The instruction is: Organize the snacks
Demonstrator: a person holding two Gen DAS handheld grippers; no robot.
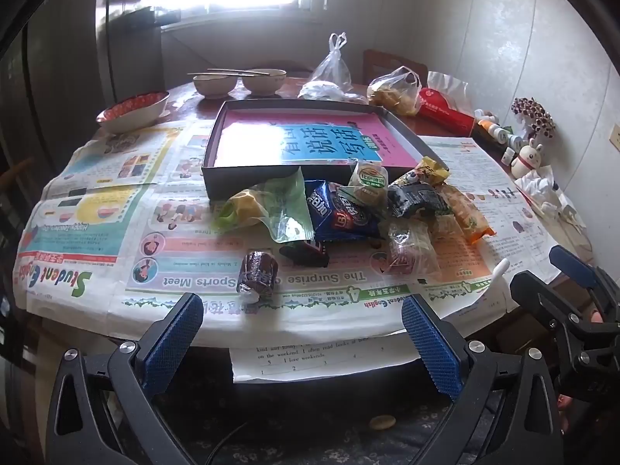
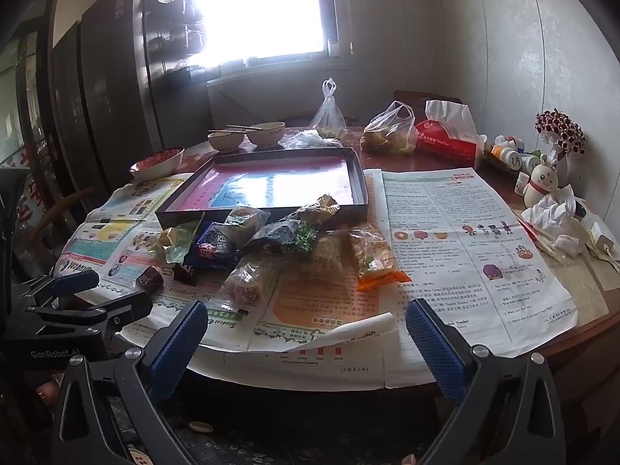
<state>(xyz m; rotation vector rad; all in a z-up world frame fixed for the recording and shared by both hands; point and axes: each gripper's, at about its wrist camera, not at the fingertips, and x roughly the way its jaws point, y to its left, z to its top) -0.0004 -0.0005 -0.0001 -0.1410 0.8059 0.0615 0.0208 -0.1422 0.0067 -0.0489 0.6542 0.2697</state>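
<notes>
Snack pile (image 1: 372, 209) sits mid-counter on spread newspaper (image 1: 116, 209), heaped right against the near wall of a shallow dark box (image 1: 217, 143) with a pink and blue printed sheet lying flat inside; pile includes a green and yellow packet (image 1: 267, 205) at its left, a blue cookie bag (image 1: 341, 213) touching it, a dark packet (image 1: 418, 197) on top, an orange-ended noodle-type packet (image 1: 469, 217) at the right, a clear wrapped item (image 1: 410, 248) at the front; a small dark purple wrapped snack (image 1: 259, 271) lies apart from the pile, nearest the counter edge, with a small black wrapper (image 1: 306, 254) between it and the pile; left gripper (image 1: 302, 333) hovers short of the counter edge, blue-padded fingers (image 1: 174, 341) spread wide, nothing between them, purple snack just ahead of the gap; right gripper (image 2: 306, 345) also off the near edge, fingers (image 2: 438, 348) wide apart and empty, facing a curled newspaper corner (image 2: 360, 329) and the pile beyond; each gripper shows at the side of the other's view; further out: two bowls with chopsticks (image 1: 240, 79), a red patterned bowl (image 1: 133, 110), tied plastic bags (image 1: 395, 91), a red tissue pack (image 2: 445, 139), small bottles and a rabbit figurine (image 2: 542, 184) by the wall, crumpled tissue (image 2: 554, 217) at the right
</notes>
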